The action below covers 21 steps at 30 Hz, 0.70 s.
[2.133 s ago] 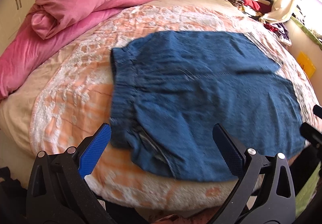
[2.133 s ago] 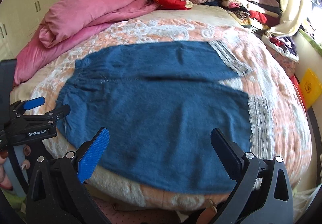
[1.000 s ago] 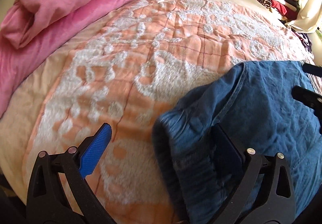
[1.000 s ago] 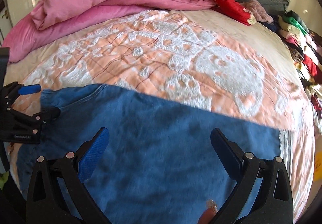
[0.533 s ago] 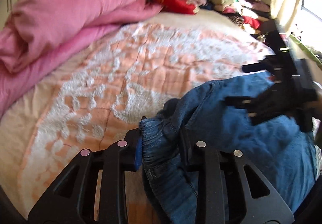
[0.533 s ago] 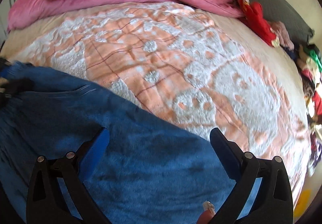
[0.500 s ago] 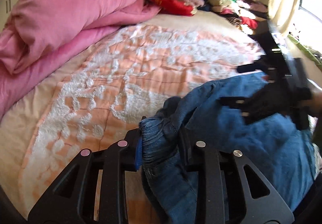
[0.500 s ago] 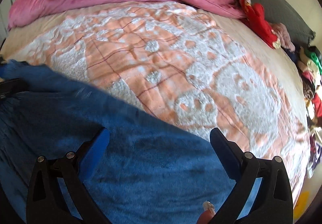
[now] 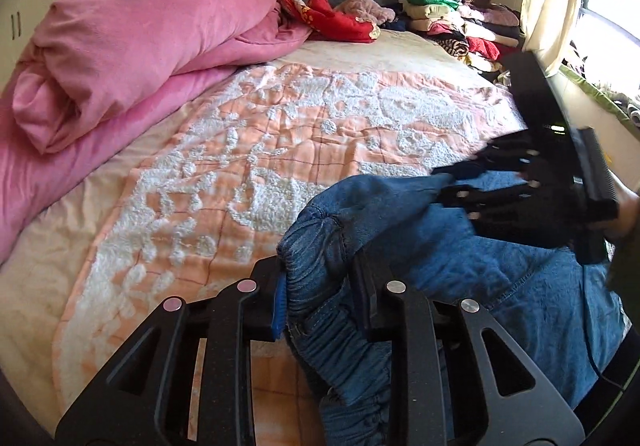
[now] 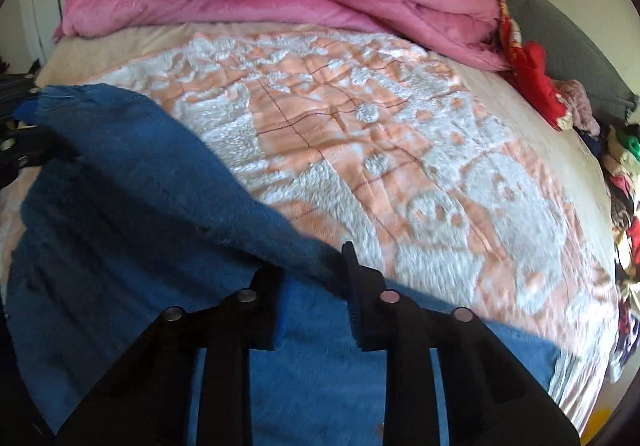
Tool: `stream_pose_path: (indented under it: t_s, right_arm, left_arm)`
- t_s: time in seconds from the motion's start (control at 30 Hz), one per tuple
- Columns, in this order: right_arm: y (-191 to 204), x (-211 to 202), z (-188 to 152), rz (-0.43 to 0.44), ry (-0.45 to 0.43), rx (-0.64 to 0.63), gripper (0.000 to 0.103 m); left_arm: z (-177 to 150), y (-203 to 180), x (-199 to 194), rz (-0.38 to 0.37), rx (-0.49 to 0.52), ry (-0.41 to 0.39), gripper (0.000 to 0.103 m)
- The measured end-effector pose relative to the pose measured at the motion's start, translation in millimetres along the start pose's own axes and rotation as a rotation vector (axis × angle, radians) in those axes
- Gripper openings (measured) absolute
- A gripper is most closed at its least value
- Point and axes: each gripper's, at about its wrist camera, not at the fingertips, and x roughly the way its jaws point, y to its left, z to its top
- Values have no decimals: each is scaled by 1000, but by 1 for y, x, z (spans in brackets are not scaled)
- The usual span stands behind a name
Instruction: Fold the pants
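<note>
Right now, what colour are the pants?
Blue denim pants, clearest in the left wrist view.

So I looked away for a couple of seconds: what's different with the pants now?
Both grippers have taken hold: the left gripper has clamped the waistband of the pants and lifted it off the bedspread; the right gripper is closing on the fabric edge. The pink duvet hasn't moved.
</note>
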Motion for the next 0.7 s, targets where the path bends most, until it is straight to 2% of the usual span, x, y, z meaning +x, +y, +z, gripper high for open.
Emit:
stream_pose_path:
  t_s: [0.23,0.4,0.57,0.7]
  right_arm:
    - [3,-75,-42,36,-116,160,10]
    - [34,-127,-74,52,-160,207,8]
    - [62,-155,-103,72,-163,249,8]
    - [89,-165,-124,91,-146,255,8]
  left_arm:
    - [-7,-9,-20,-12,39,-28,19]
    - [-19,-18,-42,-38,68,-46,19]
    - [-38,-30,-64,-72,119,-41,20]
    - [-58,-33,-75,-100,133,2,20]
